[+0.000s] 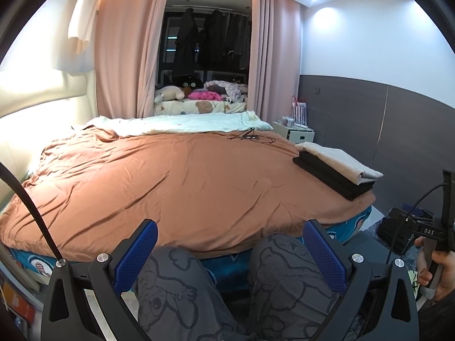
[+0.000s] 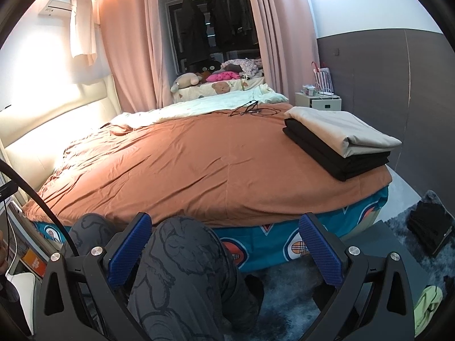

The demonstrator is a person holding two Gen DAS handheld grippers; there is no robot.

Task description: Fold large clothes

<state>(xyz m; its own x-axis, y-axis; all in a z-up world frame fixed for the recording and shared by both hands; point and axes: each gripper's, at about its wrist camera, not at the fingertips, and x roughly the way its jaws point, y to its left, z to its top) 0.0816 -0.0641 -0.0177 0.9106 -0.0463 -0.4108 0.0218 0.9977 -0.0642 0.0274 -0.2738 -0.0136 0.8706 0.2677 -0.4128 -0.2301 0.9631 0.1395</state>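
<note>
Left gripper (image 1: 230, 244) jaws spread wide, nothing between the blue pads, held low over the person's knees (image 1: 182, 281) in grey cartoon-print trousers. Right gripper (image 2: 224, 238) likewise wide and empty, above one knee (image 2: 184, 255) and a shaggy dark rug (image 2: 284, 307). The right hand (image 1: 438, 267) shows at the edge of the left view, wrapped round its handle. Beyond: bed edge with teal patterned sheet (image 2: 270, 244), then rust-orange duvet (image 2: 199, 164) spread across. Folded clothes stacked at the bed's right corner (beige piece (image 2: 341, 130) on black ones (image 2: 335, 156)). Dark cable (image 2: 250, 109) farther back, pale blanket (image 2: 216, 105), nightstand (image 2: 318, 99), pink curtains (image 2: 128, 42)
</note>
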